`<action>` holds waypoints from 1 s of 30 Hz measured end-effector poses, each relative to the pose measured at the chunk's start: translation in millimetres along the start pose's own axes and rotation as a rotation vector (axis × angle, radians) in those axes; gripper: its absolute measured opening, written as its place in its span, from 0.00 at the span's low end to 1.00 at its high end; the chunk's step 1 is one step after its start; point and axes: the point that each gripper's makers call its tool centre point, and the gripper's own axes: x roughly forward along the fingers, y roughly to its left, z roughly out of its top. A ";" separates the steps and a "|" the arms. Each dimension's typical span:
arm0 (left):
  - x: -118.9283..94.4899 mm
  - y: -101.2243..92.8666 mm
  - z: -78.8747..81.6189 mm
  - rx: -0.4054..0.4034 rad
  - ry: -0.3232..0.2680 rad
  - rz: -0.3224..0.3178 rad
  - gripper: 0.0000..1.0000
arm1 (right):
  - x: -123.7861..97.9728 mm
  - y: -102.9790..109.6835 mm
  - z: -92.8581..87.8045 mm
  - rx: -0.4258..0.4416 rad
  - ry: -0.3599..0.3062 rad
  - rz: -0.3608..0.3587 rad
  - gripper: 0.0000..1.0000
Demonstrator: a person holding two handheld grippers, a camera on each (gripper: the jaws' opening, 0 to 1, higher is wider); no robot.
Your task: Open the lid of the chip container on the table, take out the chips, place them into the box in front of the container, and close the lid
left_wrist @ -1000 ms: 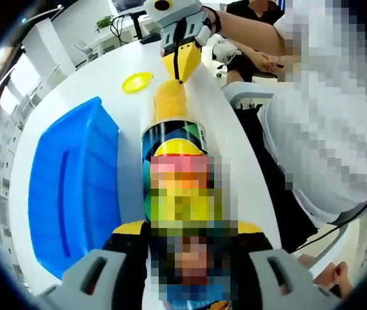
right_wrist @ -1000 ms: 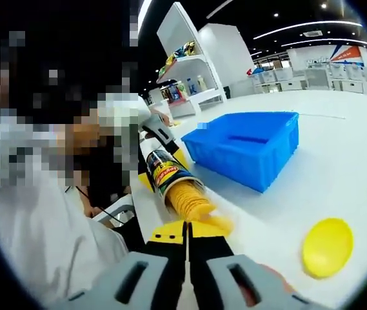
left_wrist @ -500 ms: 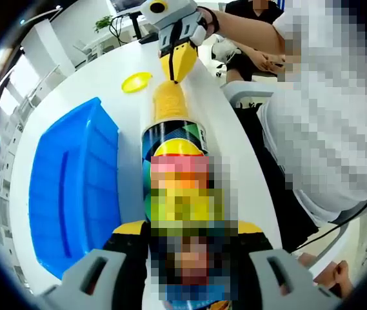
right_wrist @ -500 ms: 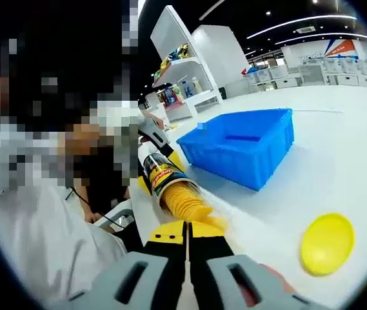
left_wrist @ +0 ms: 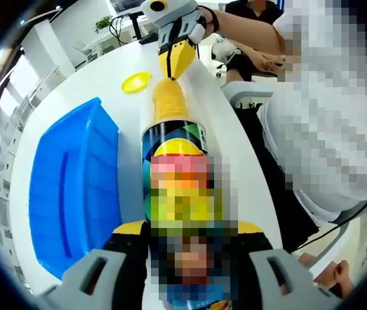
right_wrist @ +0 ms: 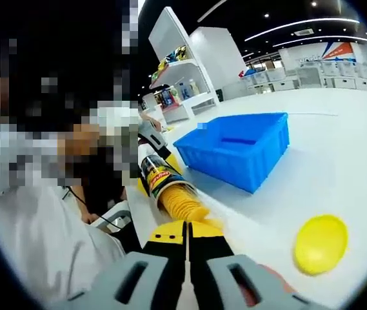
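Left gripper (left_wrist: 182,258): clamped on the lying cylindrical chip can (left_wrist: 173,139), near the white table's edge (left_wrist: 247,161).
Right gripper (right_wrist: 187,240): jaws pressed together, pinching the yellow chip stack (right_wrist: 178,203).
Open room: blue plastic box (left_wrist: 73,187) beside the can; round yellow lid (right_wrist: 320,243) well apart.

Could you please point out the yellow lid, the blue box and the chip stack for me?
yellow lid (right_wrist: 320,244), right gripper view, middle of its disc.
blue box (left_wrist: 73,187), left gripper view, inner wall.
chip stack (left_wrist: 169,103), left gripper view, middle of the stack.
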 end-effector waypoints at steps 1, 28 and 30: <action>0.0 -0.2 0.0 0.001 0.000 0.001 0.50 | -0.1 -0.2 -0.3 -0.003 0.003 -0.003 0.03; -1.3 0.6 0.6 0.006 -0.003 0.003 0.50 | -6.7 11.9 19.9 -0.175 -0.042 -0.014 0.02; -1.3 0.3 0.6 0.008 -0.003 0.003 0.50 | -3.3 13.4 17.1 -0.181 -0.034 -0.009 0.03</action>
